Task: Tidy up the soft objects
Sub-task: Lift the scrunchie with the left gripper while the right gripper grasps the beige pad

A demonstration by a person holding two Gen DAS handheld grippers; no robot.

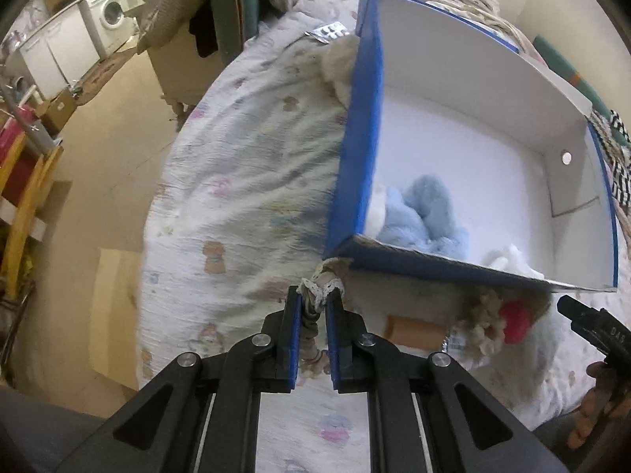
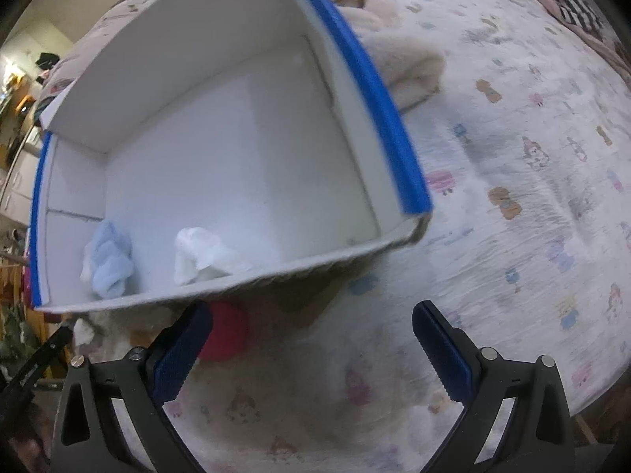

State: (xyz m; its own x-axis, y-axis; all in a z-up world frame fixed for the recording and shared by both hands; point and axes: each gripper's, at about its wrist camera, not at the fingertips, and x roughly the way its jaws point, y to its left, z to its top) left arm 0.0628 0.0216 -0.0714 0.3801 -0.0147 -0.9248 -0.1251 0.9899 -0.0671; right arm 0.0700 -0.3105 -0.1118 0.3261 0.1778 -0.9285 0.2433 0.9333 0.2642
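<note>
My left claw [image 1: 314,307] is clamped on a thin beige limb with a lace cuff [image 1: 315,289], part of a soft doll [image 1: 489,327] that lies on the bed just in front of me. The doll's curly cream hair and a red patch [image 1: 516,321] show to the right of my grip, tucked under the near edge of the box [image 1: 363,126]. My right claw [image 2: 311,339] hangs with its blue pads [image 2: 179,351] wide apart and nothing between them, low over the printed bedspread [image 2: 532,205]; the red patch sits just beyond its left pad.

The box rests on the bed right past both claws: blue outside, white inside, open on top. In its near corner lie a light blue fluffy toy [image 2: 108,260] and, beside it but apart, a white fluffy toy [image 2: 201,254]. The remainder of the box floor is bare white.

Beyond the box's far right wall, a cream plush piece [image 2: 398,59] lies on the bedspread, touching the blue side. Further off in the left view, past the edge of the bed, a washing machine [image 1: 112,12] stands against the wall.
</note>
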